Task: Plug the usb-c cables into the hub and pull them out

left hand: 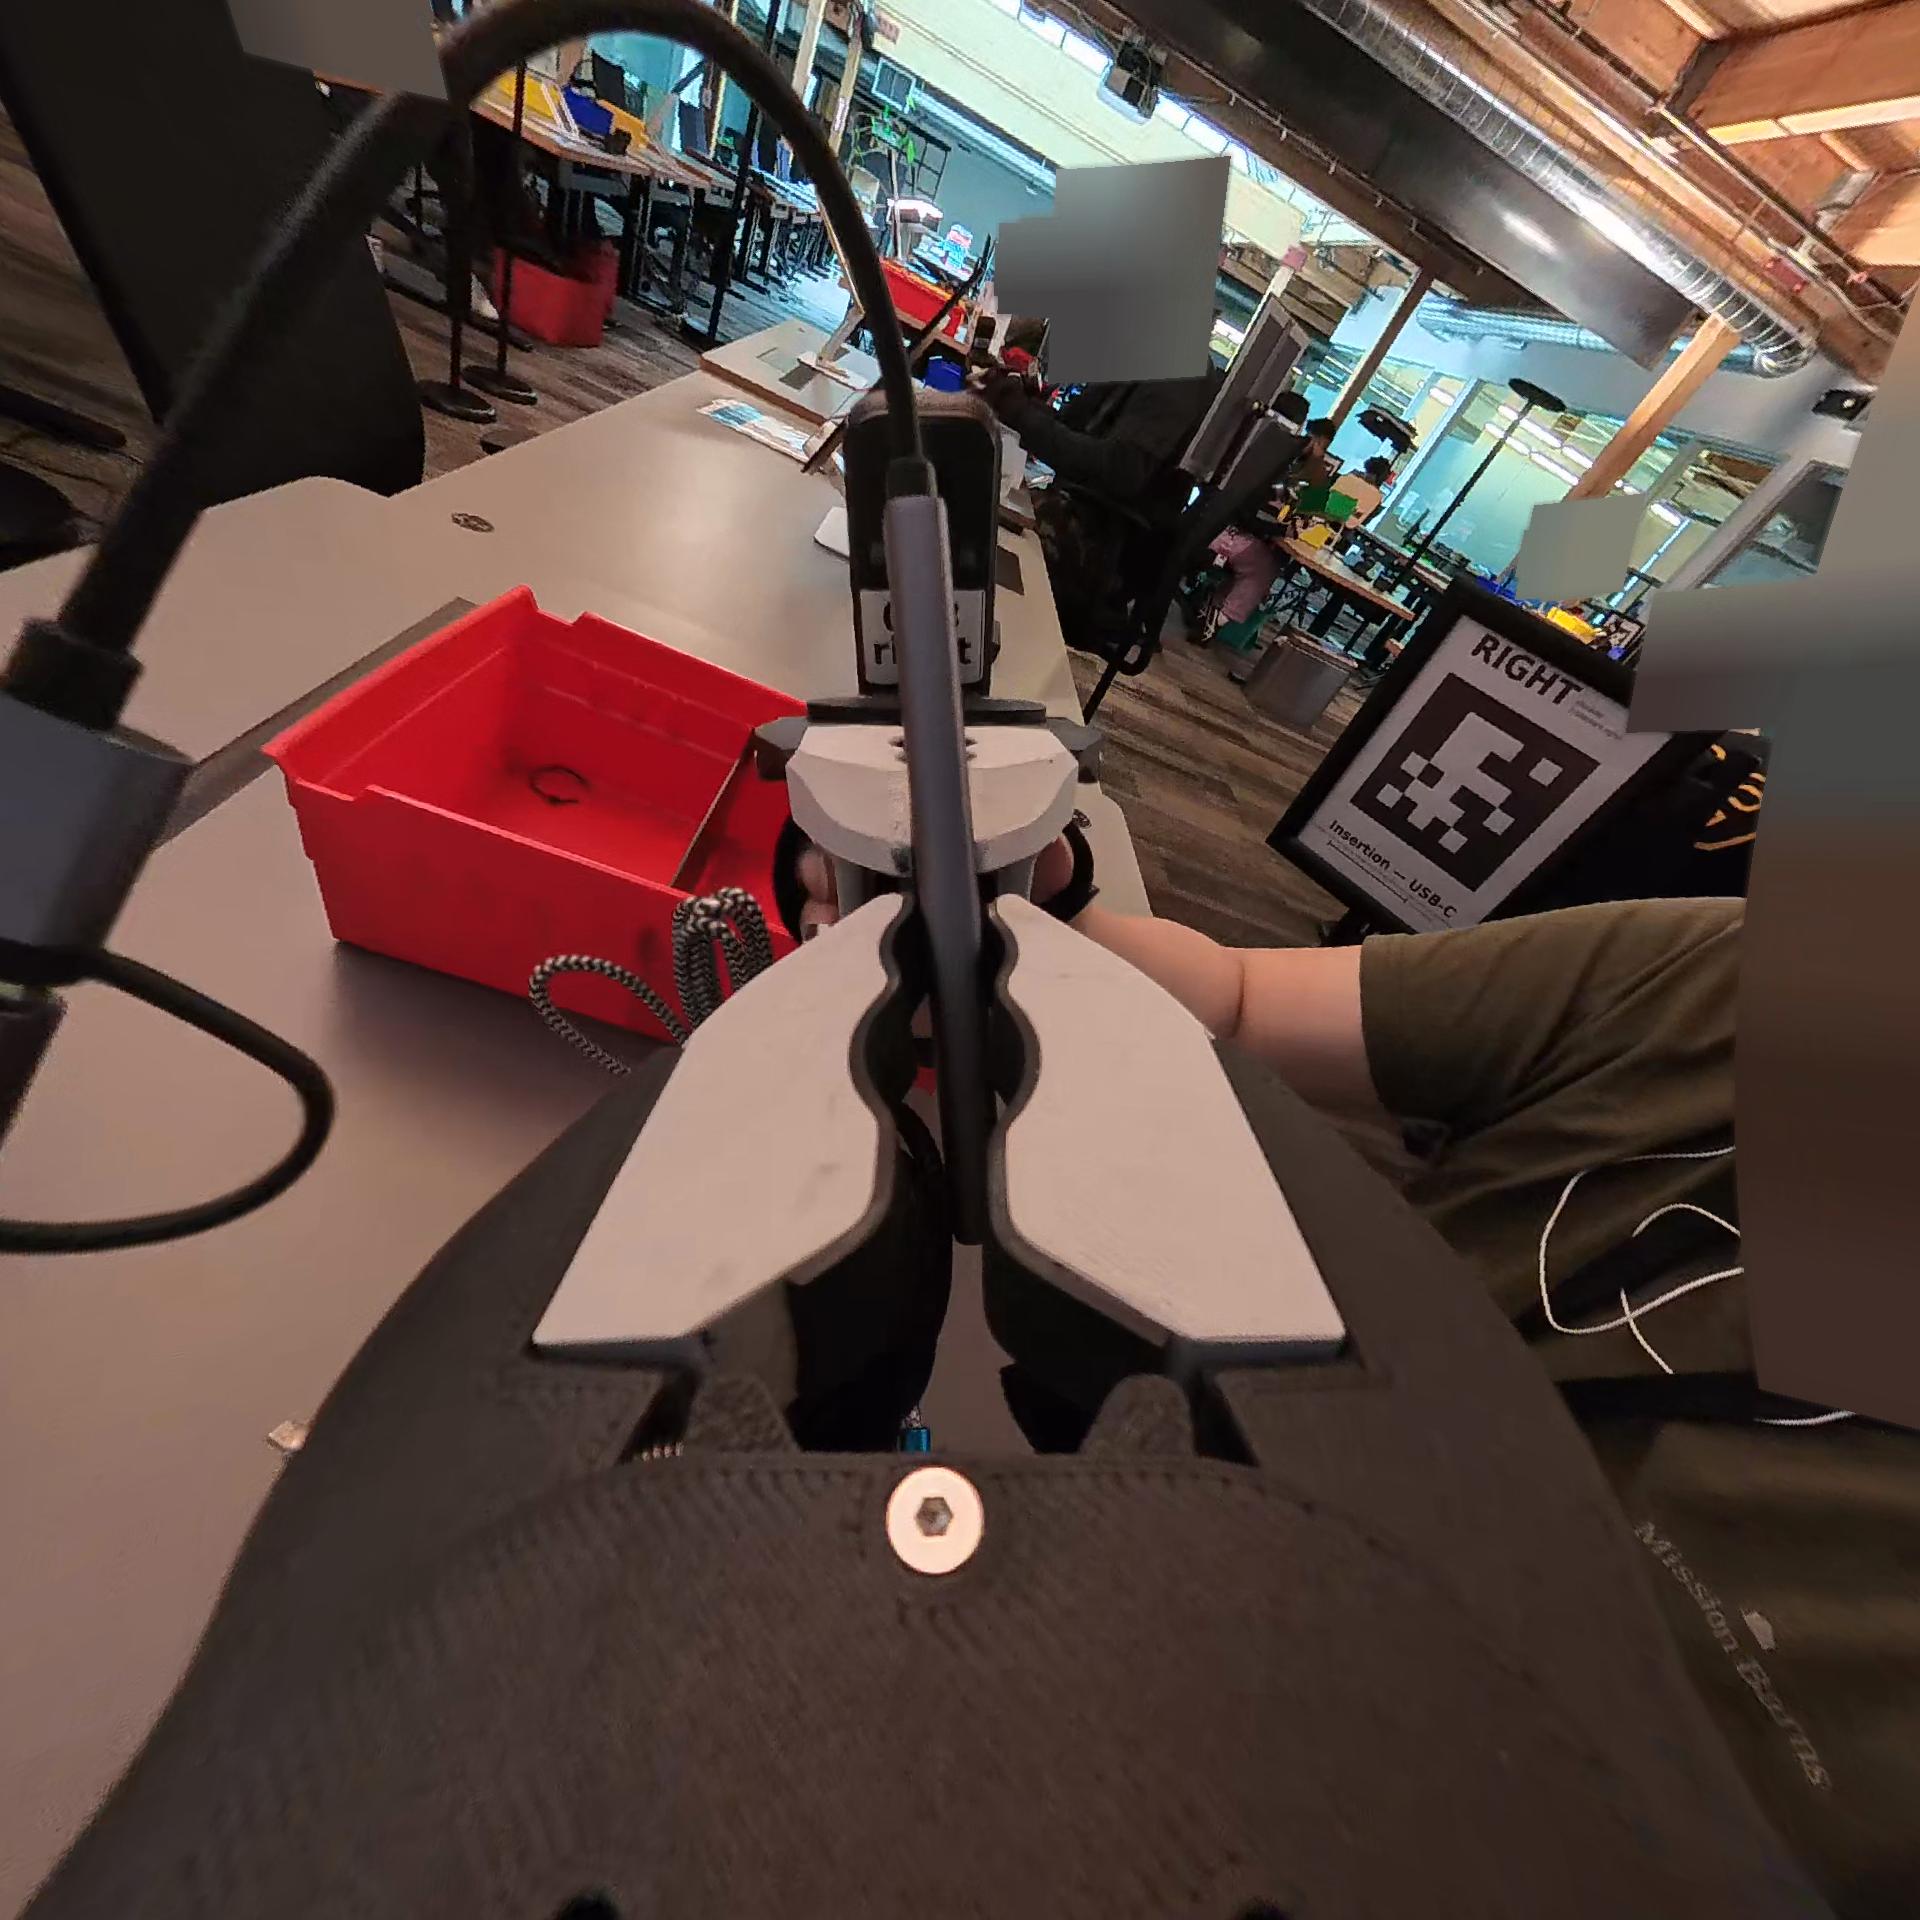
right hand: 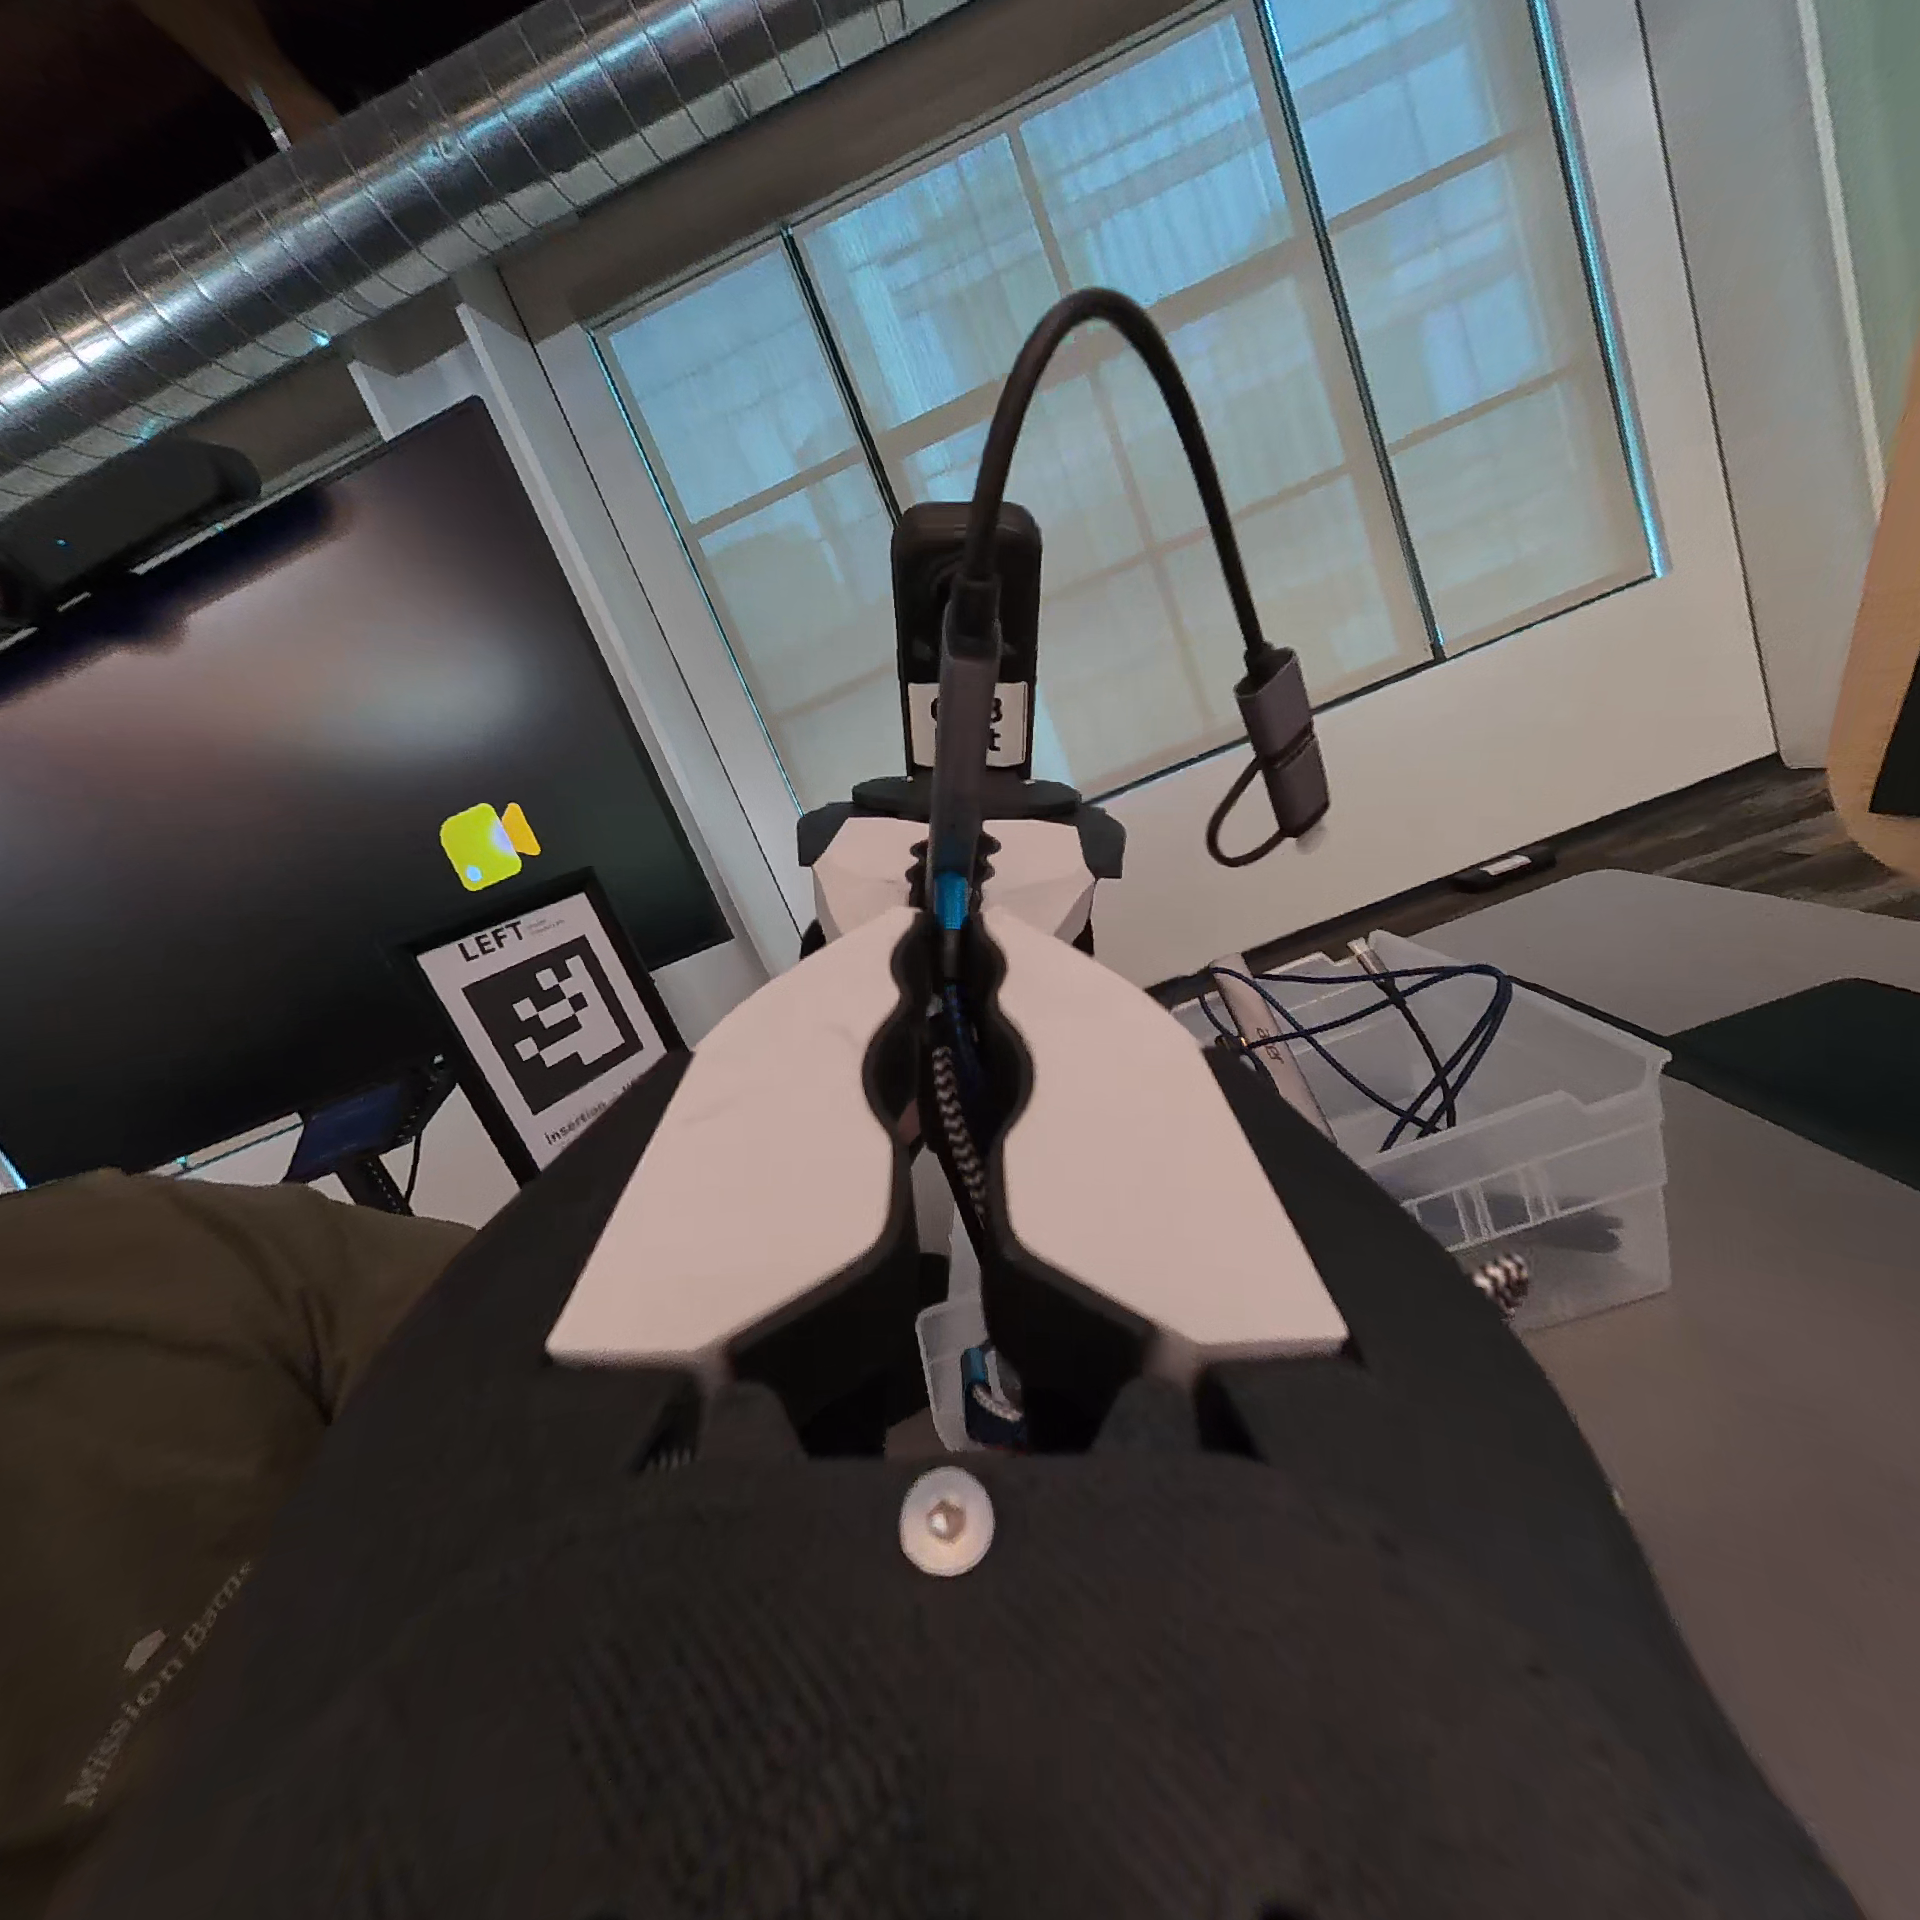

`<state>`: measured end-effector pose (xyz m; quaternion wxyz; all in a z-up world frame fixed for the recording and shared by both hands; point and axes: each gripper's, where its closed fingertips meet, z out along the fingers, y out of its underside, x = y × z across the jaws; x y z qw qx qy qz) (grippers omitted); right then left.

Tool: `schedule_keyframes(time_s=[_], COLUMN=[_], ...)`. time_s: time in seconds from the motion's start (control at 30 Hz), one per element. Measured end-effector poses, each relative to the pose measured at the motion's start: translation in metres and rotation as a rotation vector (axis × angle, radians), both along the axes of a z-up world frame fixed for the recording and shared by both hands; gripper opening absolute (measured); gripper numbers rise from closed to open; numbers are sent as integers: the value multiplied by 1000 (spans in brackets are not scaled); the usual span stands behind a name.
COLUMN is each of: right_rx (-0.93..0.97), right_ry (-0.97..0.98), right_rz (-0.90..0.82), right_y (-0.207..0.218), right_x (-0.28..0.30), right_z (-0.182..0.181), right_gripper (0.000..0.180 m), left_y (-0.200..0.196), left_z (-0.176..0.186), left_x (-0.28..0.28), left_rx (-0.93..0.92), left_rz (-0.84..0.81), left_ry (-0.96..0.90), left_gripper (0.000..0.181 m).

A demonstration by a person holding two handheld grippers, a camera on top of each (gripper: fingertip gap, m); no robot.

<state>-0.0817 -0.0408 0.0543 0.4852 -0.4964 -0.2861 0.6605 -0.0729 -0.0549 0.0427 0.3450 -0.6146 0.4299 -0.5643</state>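
Note:
My left gripper (left hand: 945, 925) is shut on a thin dark grey hub (left hand: 935, 727), held edge-on and pointing at my right gripper (left hand: 935, 800). The hub's black cable (left hand: 810, 177) arcs up and left to a grey connector (left hand: 62, 790). In the right wrist view my right gripper (right hand: 951, 930) is shut on a black-and-white braided usb-c cable (right hand: 951, 1101). Its blue plug (right hand: 951, 902) meets the end of the hub (right hand: 961, 717), which the left gripper (right hand: 951, 847) holds. How deep the plug sits cannot be seen. The hub's own connector (right hand: 1283, 748) hangs at the right.
A red bin (left hand: 499, 769) stands on the grey table (left hand: 208, 1299), with braided cable loops (left hand: 707, 956) beside it. A clear bin (right hand: 1538, 1122) holds blue cables. Framed marker signs (left hand: 1475, 769) (right hand: 551, 1018), a dark monitor (right hand: 260, 779) and a person's sleeve (left hand: 1538, 1039) are close by. The tips of both grippers are at nearly the same place.

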Motion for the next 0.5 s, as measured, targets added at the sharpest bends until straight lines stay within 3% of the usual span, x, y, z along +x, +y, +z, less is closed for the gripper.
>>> schedule_keyframes(time_s=[0.4, 0.5], right_rx=[-5, 13], right_ry=[-6, 28], right_rz=[30, -9], right_y=[-1, 1], right_x=[0, 5], right_z=[-5, 0], right_gripper=[7, 6], left_y=[3, 6], left_z=[2, 8], left_x=[-2, 3], left_rx=[45, 17], left_rz=[40, 67], left_ry=[35, -37], left_gripper=[9, 9])
